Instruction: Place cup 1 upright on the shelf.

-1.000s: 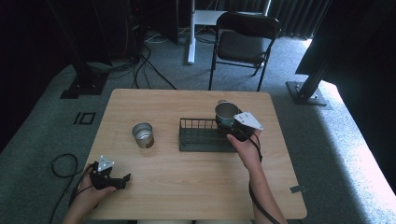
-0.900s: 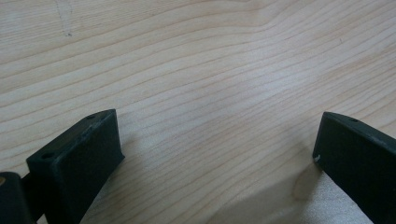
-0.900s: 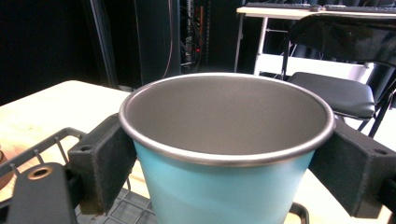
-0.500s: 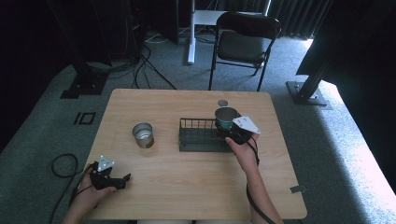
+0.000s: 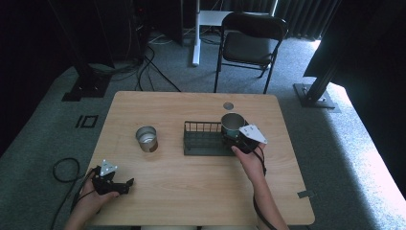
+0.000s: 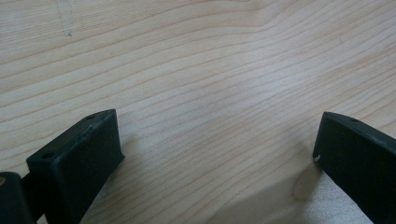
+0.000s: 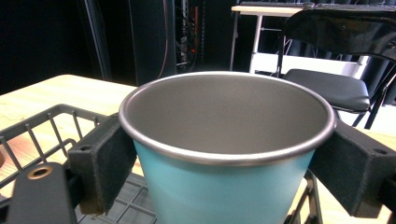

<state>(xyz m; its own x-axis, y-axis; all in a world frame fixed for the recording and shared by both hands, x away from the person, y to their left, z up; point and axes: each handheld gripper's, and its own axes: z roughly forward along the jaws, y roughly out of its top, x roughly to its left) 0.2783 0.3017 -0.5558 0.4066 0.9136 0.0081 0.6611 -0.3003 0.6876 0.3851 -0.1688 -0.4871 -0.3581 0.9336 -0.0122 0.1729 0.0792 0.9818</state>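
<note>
A teal metal cup (image 5: pixel 233 122) with a steel rim is clamped between the jaws of my right gripper (image 5: pixel 235 132), upright over the right end of a black wire basket (image 5: pixel 203 139). In the right gripper view the cup (image 7: pixel 224 112) sits between both pads, which press its sides, with the basket's wires (image 7: pixel 42 126) below and to the left. My left gripper (image 5: pixel 126 184) rests near the table's front left corner. Its jaws stand wide apart over bare wood (image 6: pixel 215 158), holding nothing.
A second, silver cup (image 5: pixel 146 138) stands on the wooden table (image 5: pixel 191 191), left of the basket. A round cable hole (image 5: pixel 228 106) lies behind the basket. A black chair (image 5: pixel 251 45) stands beyond the far edge.
My right gripper has brought the teal cup slightly nearer and lower at the basket's right end. The left gripper has stayed where it was.
</note>
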